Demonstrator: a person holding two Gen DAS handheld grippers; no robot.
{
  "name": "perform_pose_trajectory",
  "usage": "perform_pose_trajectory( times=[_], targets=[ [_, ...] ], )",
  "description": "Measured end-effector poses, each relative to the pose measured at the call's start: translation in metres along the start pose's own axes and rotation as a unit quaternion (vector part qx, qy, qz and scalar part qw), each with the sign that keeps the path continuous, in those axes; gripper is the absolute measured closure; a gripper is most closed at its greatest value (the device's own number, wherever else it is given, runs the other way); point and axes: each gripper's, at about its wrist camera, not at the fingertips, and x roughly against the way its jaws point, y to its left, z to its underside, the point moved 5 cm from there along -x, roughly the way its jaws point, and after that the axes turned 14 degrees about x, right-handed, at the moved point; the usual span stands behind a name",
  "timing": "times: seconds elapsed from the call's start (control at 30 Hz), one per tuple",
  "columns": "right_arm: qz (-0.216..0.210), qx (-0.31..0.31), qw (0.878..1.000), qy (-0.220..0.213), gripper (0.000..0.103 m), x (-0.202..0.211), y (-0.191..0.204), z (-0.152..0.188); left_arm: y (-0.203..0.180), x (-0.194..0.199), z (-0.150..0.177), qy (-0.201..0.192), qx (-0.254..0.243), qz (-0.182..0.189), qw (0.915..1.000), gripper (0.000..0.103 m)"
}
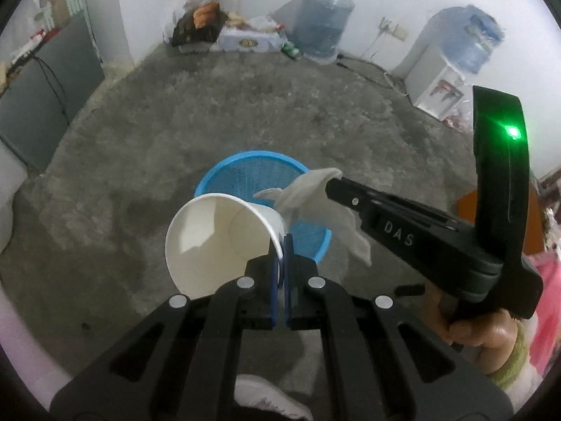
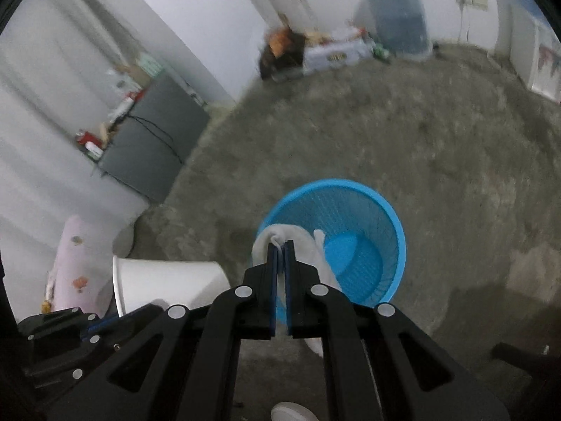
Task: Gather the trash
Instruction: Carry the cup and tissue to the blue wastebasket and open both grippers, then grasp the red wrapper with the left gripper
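Left wrist view, left side: grey cabinet (image 1: 42, 94) against the wall, a black cable trailing down its front. Bare concrete floor (image 1: 175, 122) across the middle of the frame.

Centre: left gripper (image 1: 279, 245) clenched on the paper cup (image 1: 217, 242). The blue pads pinch the cup's wall at the rim; the cup lies tipped on its side to the left of the jaws, mouth facing the camera, inside looks bare. The cup hangs above the near-left rim of the blue basket (image 1: 252, 172), which stands on the floor.

Right of centre: right gripper (image 1: 333, 180) comes in from the right, jaws closed on a crumpled white tissue (image 1: 315, 203). The tissue sticks out past the fingertips and droops below them, over the basket's right part, just beside the cup's base. Green light lit on that gripper's body.

Far wall: cardboard box (image 1: 249, 40), water jug (image 1: 324, 21), water dispenser (image 1: 445, 77) at right.

Right wrist view (some motion blur), left: paper cup (image 2: 168, 286) on its side, mouth facing left, the other gripper's frame below it. Centre: right gripper (image 2: 280, 245) shut on the tissue (image 2: 277, 235), a fold wedged between the pads, the rest bulging left and trailing down right. It hangs over the near-left rim of the basket (image 2: 368, 203); the basket's bottom shows plain blue.
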Motion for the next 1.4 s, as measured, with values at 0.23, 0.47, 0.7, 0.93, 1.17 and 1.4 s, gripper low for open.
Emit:
perform_pose_trajectory(
  times=[0.23, 0.47, 0.7, 0.93, 1.17, 1.4],
  targets=[
    [0.011, -0.041, 0.999, 0.035, 0.080, -0.040, -0.043, 0.028, 0.007, -0.048, -0.009, 0.005, 0.006, -0.059, 0.9982, 0.053],
    [0.018, -0.039, 0.999, -0.002, 0.069, 0.005, -0.034, 0.037, -0.009, 0.004, -0.006, -0.038, 0.000, -0.037, 0.9986, 0.043],
    [0.043, 0.015, 0.996, -0.073, 0.039, 0.102, 0.015, 0.051, -0.031, 0.135, 0.025, -0.142, -0.035, -0.002, 0.9892, 0.025],
    [0.062, 0.090, 0.987, -0.121, 0.015, 0.173, 0.085, 0.086, -0.019, 0.228, 0.107, -0.133, -0.026, 0.049, 0.9896, 0.019],
    [0.077, 0.260, 0.954, -0.130, 0.006, 0.212, 0.180, 0.123, 0.034, 0.297, 0.205, -0.143, 0.047, 0.075, 0.9857, 0.013],
    [0.015, 0.337, 0.935, -0.107, 0.006, 0.222, 0.244, 0.154, 0.126, 0.389, 0.305, -0.262, 0.192, 0.055, 0.9441, 0.009]
  ],
)
